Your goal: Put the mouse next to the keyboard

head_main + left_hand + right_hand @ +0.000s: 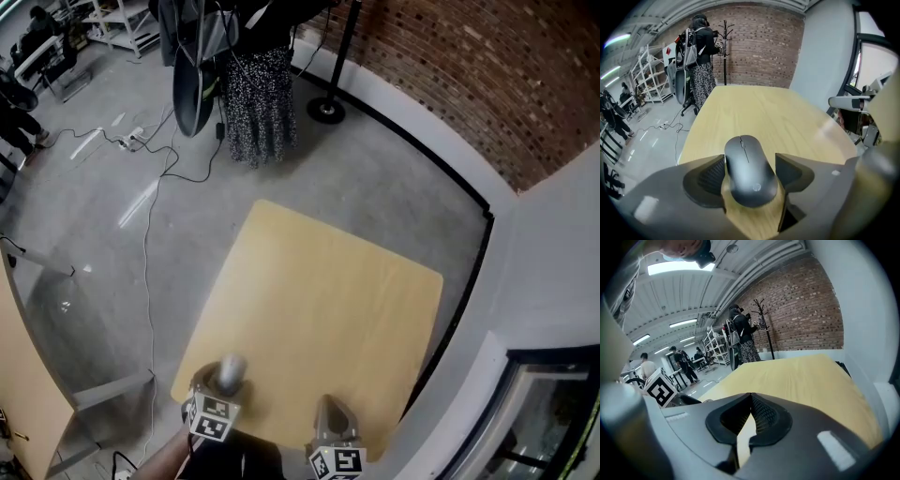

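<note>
Two grippers hover at the near edge of a pale wooden table (328, 291). The left gripper (750, 158) has its jaws spread wide, and the dark grey mouse (750, 171) lies flat on the tabletop between them with its scroll wheel pointing away toward the far end. A sliver of wood shows between the mouse and the right-hand pad, so nothing is clamped on it; the other pad sits just beside the mouse's flank. The right gripper (750, 396) is near it on the right, tilted down over the same edge, its jaw tips pressed together with nothing between them. Beyond the far end of the table a person in a patterned skirt (258, 84) stands near a black coat stand (325, 111) by the brick wall (487, 75).
</note>
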A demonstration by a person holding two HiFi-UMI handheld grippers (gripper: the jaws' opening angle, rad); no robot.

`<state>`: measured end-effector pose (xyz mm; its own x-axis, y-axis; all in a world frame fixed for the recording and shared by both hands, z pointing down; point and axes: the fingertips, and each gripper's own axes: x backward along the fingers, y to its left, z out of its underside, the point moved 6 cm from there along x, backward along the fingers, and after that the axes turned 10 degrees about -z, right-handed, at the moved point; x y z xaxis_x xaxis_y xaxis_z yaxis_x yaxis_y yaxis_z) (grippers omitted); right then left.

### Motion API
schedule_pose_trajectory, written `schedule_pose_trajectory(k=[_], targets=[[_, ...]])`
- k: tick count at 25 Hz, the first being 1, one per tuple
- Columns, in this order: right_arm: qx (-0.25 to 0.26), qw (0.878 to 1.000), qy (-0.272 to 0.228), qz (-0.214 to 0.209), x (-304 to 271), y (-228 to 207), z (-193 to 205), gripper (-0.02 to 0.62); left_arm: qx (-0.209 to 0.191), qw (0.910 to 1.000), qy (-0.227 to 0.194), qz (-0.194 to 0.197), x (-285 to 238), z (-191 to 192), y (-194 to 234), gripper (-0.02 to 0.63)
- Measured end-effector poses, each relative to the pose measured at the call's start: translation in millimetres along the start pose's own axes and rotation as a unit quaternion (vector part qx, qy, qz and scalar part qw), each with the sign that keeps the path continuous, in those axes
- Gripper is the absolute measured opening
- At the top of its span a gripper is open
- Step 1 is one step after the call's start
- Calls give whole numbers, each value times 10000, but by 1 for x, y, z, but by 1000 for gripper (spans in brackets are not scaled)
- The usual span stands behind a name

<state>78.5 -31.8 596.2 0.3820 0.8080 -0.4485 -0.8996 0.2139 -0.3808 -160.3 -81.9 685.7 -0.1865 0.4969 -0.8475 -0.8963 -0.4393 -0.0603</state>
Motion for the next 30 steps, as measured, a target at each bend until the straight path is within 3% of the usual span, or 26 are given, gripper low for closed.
schedule_pose_trajectory(k=[9,14,30], targets=[[-39,10000,38,60,-1,-8,2,15,-53,9999,154,-43,-8,2,-2,341],[-71,9999,60,130,3,-8,3,14,85,9998,137,-105,-6,1,-2,304],[50,9997,113,220,20,-7,12,14,-25,10000,-5,-88,0,-5,-4,298]])
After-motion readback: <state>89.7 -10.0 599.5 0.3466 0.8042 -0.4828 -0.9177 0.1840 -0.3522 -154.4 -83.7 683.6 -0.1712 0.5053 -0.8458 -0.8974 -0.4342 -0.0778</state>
